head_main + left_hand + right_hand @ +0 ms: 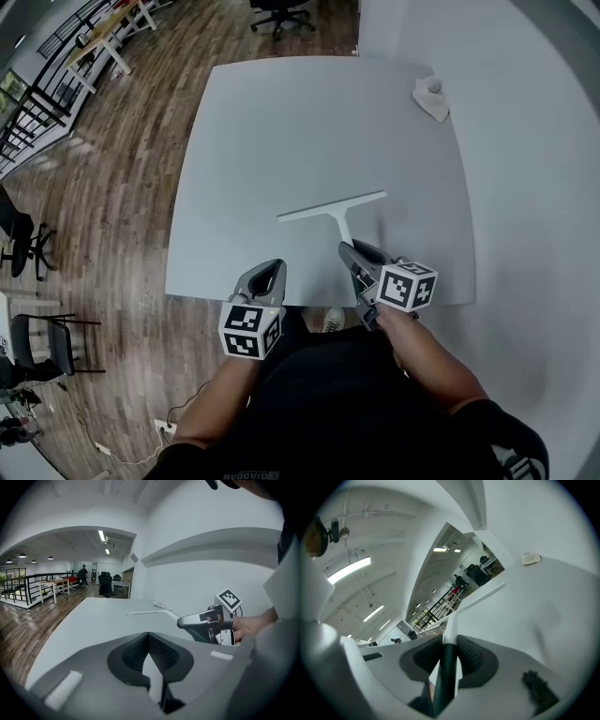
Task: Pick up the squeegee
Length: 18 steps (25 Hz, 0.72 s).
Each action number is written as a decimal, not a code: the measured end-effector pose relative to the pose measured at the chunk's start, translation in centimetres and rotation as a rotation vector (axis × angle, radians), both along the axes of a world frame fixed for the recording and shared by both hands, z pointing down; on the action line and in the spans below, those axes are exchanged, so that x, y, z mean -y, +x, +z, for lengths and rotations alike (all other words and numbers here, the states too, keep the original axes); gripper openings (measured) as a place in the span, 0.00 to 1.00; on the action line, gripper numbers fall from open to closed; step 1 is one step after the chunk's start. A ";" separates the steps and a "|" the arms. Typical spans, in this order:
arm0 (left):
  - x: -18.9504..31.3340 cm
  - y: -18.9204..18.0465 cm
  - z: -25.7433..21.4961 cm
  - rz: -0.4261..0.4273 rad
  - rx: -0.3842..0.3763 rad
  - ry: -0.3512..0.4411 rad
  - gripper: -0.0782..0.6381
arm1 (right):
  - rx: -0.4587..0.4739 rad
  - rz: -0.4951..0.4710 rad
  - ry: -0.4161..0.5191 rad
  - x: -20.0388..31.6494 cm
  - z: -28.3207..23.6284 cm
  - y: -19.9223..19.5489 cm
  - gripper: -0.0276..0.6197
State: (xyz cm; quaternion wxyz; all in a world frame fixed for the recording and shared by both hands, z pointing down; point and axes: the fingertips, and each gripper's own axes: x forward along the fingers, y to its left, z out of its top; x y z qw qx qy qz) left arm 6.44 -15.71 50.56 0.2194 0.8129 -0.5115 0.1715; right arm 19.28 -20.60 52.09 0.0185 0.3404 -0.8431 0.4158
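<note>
At the table's (pixel 281 122) near edge, the left gripper (pixel 276 267) hovers with its jaws together, empty. Right of it, the right gripper (pixel 346 247) clamps the squeegee (pixel 333 208) by its handle, blade farther out. A cloth (pixel 431 97) lies far right.

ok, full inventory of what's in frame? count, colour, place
squeegee: 1, white, table's near half, handle in the right gripper's jaws
cloth: 1, white, crumpled, table's far right corner
table: 1, grey, centre
office chairs: at least two, black, beyond and left of the table
desks: several, white, far left
floor: brown wood
left gripper: 1, grey, near table edge, jaws together, empty
right gripper: 1, grey, jaws shut on squeegee handle
</note>
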 end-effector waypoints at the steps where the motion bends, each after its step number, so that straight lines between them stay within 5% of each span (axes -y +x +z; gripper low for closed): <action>1: -0.2 0.0 -0.2 -0.006 0.001 0.002 0.12 | 0.004 -0.005 0.003 -0.1 -0.2 0.0 0.21; 18: -3.4 -2.4 -0.7 -0.018 -0.026 -0.016 0.12 | 0.037 0.017 0.026 -2.6 -1.7 -2.7 0.21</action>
